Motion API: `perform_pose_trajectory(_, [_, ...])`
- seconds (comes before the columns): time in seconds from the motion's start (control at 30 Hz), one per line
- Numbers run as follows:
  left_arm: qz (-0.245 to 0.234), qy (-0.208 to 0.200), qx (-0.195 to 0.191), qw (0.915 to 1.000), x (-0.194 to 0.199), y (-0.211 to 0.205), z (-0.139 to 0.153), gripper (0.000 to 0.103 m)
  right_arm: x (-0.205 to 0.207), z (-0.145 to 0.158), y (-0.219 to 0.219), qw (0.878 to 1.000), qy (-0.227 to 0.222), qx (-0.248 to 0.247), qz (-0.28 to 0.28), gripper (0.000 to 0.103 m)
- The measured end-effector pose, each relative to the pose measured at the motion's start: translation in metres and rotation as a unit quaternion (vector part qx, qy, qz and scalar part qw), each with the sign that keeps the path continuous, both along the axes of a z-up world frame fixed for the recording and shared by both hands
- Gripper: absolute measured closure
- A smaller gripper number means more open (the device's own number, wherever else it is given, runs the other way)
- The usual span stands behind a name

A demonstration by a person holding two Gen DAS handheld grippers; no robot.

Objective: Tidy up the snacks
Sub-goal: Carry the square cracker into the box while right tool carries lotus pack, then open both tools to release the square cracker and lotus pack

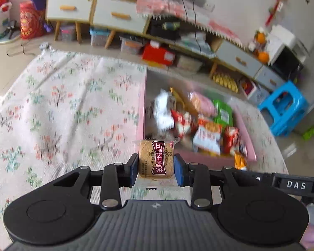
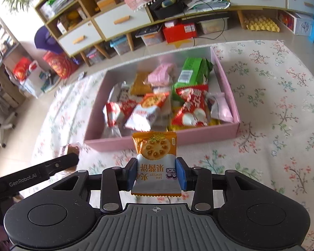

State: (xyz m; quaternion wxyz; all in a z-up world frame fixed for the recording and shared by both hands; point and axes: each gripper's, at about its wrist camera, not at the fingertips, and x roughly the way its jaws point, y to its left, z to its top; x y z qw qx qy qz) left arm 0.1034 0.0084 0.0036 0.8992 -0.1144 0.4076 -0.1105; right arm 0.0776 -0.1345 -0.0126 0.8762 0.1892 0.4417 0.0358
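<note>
My left gripper is shut on a small brown biscuit pack with a maroon label, held above the flowered rug just short of the pink box. My right gripper is shut on an orange and silver jam biscuit packet, held up in front of the pink box. Several snack packets fill the box, among them a green bag and a red and white bag. The left gripper's body shows at the left of the right wrist view.
A flowered rug covers the floor around the box. Behind it stand low cabinets with drawers, plastic bins and a red box underneath. A blue stool is at the right, red bags at the far left.
</note>
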Motion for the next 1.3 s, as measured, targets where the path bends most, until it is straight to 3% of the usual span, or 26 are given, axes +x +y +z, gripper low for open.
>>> perform_pose_trajectory(0.2, [0.007, -0.037, 0.001, 0.9993, 0.012, -0.014, -0.004, 0.071, 0.017, -0.001, -0.012, 0.999, -0.011, 0.017, -0.026, 0.065])
perform_pose_trajectory(0.47, [0.022, -0.019, -0.009, 0.9995, 0.026, -0.02, -0.017, 0.071, 0.036, -0.006, -0.027, 0.998, -0.032, 0.042, -0.038, 0.065])
perform_pose_trajectory(0.7, [0.019, -0.047, -0.004, 0.9987, 0.035, -0.029, -0.017, 0.071, 0.052, -0.011, -0.039, 0.994, -0.061, 0.072, -0.052, 0.065])
perform_pose_trajectory(1.0, [0.025, -0.037, -0.005, 0.999, 0.043, -0.033, -0.028, 0.071, 0.063, -0.021, -0.054, 0.99, -0.078, 0.096, -0.065, 0.065])
perform_pose_trajectory(1.3, [0.019, -0.034, 0.016, 0.9991, 0.039, -0.035, -0.029, 0.07, 0.066, -0.022, -0.051, 0.991, -0.084, 0.088, -0.064, 0.064])
